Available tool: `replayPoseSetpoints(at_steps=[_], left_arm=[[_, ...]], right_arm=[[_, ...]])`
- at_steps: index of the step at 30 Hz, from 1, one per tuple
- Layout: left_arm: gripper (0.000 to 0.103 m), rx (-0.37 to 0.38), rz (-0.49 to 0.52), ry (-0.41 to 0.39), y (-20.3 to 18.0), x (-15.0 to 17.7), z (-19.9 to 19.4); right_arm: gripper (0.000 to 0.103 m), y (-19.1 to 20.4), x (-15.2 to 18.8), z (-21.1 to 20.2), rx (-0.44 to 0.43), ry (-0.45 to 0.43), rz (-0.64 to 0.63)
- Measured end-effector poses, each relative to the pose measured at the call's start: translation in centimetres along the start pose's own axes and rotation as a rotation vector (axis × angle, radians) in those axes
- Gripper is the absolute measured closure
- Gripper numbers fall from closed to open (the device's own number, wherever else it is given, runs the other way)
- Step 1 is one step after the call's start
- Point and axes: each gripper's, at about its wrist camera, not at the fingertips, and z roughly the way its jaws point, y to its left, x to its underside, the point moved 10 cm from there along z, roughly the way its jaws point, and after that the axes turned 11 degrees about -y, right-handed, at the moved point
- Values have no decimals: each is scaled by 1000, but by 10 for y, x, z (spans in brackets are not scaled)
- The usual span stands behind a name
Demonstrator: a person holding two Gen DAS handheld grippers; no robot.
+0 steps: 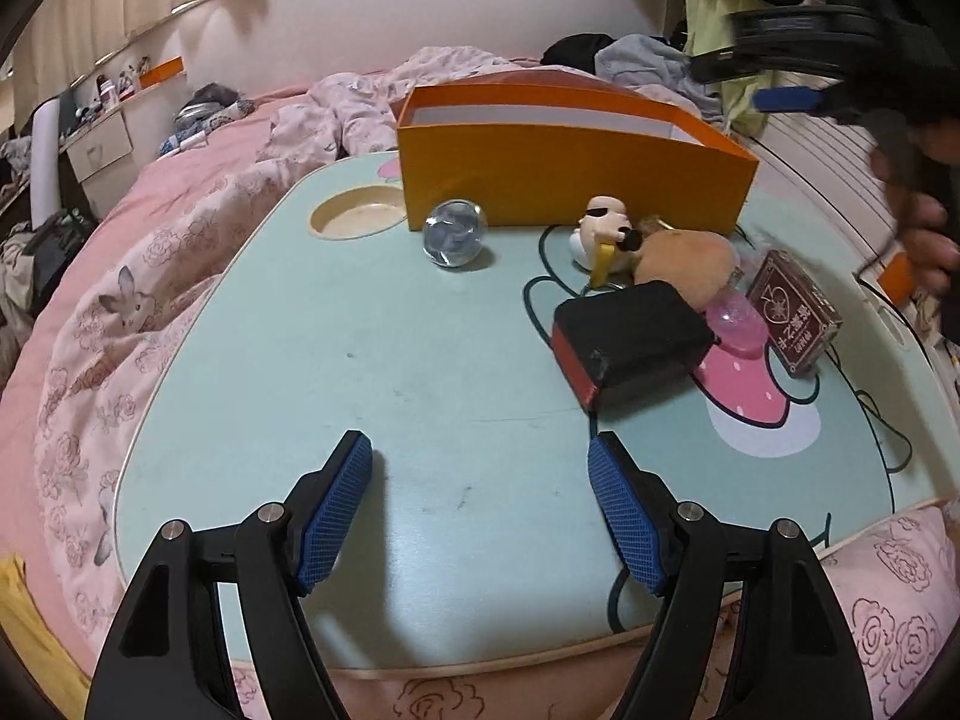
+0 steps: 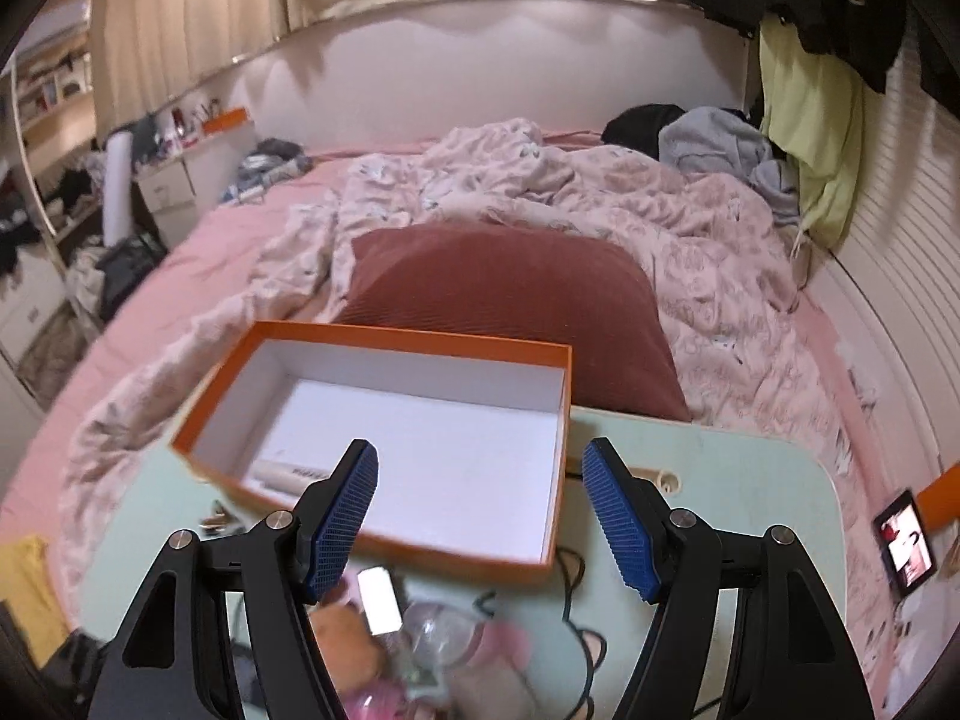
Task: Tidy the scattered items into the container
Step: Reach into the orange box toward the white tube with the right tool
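An orange box [image 1: 576,174] stands open at the back of the teal lap table [image 1: 372,360]. In front of it lie a clear ball [image 1: 454,232], a small white figurine [image 1: 600,234], a brown plush [image 1: 684,264], a black case [image 1: 630,342], a pink ball [image 1: 735,321] and a maroon card pack [image 1: 795,318]. My left gripper [image 1: 480,450] is open over bare table near the front edge, holding nothing. My right gripper [image 2: 480,456] is open above the orange box [image 2: 420,420]. A white pen-like item [image 2: 288,471] lies on the box's white floor.
The table rests on a bed with a pink floral quilt [image 1: 120,312]. A maroon pillow [image 2: 516,300] lies behind the box. A round cup recess [image 1: 357,216] sits at the table's back left. A lit tablet [image 2: 906,552] and a dark cable [image 2: 576,576] are to the right.
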Motion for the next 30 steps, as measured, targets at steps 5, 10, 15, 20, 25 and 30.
replayPoseSetpoints(at_steps=[5, 10, 15, 20, 25, 30], left_arm=[[20, -2, -8, 4, 1, 0, 1], [19, -2, -8, 4, 1, 0, 2], [19, -2, -8, 4, 1, 0, 2], [13, -1, -8, 9, 0, 0, 3], [12, 0, -8, 11, -1, 0, 3], [12, 0, -8, 10, -1, 0, 3]], right_arm=[[32, 7, 22, 16, 36, 29, -64], [32, 9, 26, 17, 68, 18, -107], [32, 8, 24, 18, 72, 20, -114], [32, 8, 25, 19, 75, 14, -110], [32, 8, 25, 19, 77, 16, -111], [32, 23, 3, 13, -35, 39, -63]])
